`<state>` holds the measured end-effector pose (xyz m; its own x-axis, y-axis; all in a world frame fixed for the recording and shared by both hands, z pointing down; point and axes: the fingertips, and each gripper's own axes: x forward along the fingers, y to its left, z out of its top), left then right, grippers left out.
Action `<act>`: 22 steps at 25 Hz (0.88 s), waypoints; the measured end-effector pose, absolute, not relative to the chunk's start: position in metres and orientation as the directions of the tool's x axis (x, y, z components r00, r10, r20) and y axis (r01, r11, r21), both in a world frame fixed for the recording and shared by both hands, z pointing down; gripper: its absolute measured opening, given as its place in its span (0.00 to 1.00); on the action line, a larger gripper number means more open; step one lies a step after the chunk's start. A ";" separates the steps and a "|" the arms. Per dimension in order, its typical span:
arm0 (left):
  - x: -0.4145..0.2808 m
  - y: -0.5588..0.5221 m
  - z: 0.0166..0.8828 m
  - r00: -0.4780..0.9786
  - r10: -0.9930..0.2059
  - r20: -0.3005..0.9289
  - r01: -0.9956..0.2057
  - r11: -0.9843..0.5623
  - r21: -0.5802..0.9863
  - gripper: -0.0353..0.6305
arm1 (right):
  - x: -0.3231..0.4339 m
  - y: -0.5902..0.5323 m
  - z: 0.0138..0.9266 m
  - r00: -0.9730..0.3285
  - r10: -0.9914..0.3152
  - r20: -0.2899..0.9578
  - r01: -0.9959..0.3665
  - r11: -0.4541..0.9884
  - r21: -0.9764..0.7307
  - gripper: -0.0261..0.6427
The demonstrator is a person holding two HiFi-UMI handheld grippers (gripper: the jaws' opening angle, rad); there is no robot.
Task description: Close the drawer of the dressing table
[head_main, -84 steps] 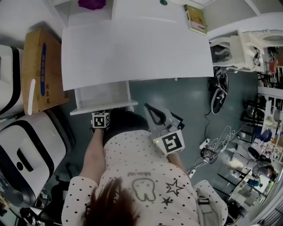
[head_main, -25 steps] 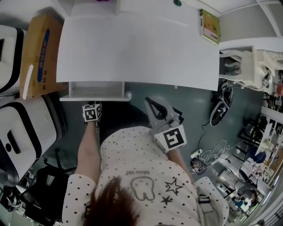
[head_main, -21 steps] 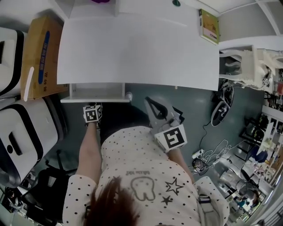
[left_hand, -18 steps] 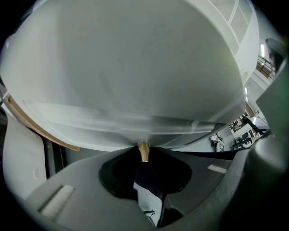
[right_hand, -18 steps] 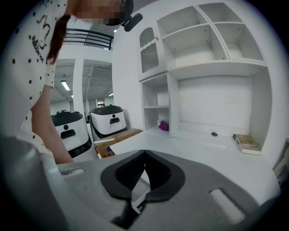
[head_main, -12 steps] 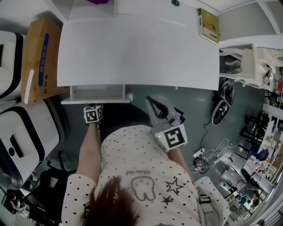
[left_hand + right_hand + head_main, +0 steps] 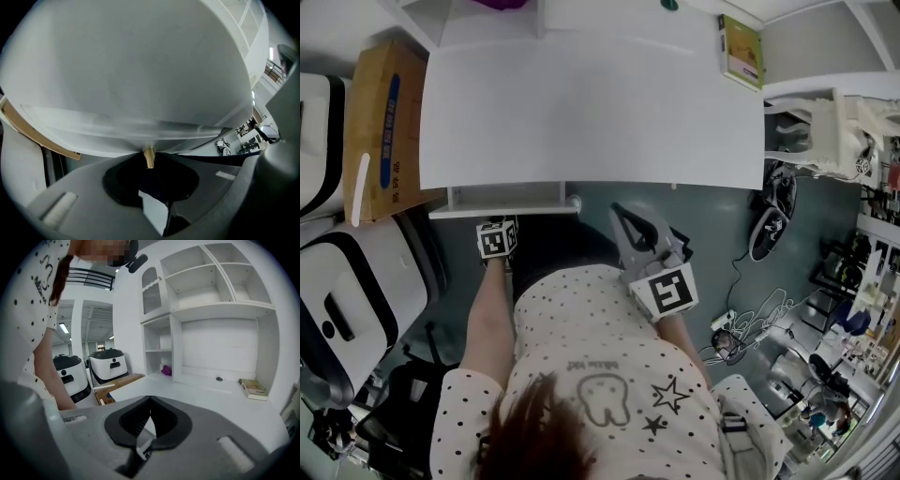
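**Drawer almost home, left tongs on its knob**

Drawer (image 7: 502,200) sits at the left end of the white dressing table (image 7: 591,103), under the front edge. Its long axis runs parallel to that edge – left to right in the head view – and its front faces the person. Only a narrow strip shows from beneath the top. It is white and shallow, with thin walls and a flat front panel. A small brass-coloured knob (image 7: 149,155) stands out from the middle of the panel.

Left tongs (image 7: 149,164) point steeply down at the drawer front, and their tips are closed on the knob. Right tongs (image 7: 616,212) are held apart from the drawer, over the floor in front of the table's middle. Their jaws are together with nothing between them.

The table top is plain white. A thin book (image 7: 741,39) lies at its far right corner. White shelving (image 7: 211,287) rises behind the top, with a purple item (image 7: 166,370) in a low compartment. A cardboard box (image 7: 380,141) stands just beside the table's left end. White machines with black trim (image 7: 347,309) are nearer the person. The floor (image 7: 703,216) is dull grey-green. Cables (image 7: 755,314) lie loose on it at the right.
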<state>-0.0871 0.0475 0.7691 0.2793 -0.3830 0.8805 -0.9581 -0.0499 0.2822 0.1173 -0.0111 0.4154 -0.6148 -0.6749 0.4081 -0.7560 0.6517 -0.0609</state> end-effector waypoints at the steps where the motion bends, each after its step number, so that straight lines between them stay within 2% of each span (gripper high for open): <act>1: -0.087 0.047 0.769 0.281 -0.383 0.880 -0.958 -0.051 0.284 0.17 | 0.117 -0.012 0.416 -0.614 -0.675 0.410 -0.757 0.651 -0.062 0.03; 22: -0.086 0.035 0.769 0.292 -0.396 0.871 -0.954 -0.057 0.294 0.17 | 0.113 -0.017 0.412 -0.617 -0.677 0.400 -0.750 0.660 -0.041 0.03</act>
<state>-0.0860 0.0350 0.7685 0.2921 -0.3959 0.8706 -0.9541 -0.0574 0.2940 0.1132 -0.0167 0.4116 -0.6174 -0.6772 0.4004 -0.7504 0.6597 -0.0413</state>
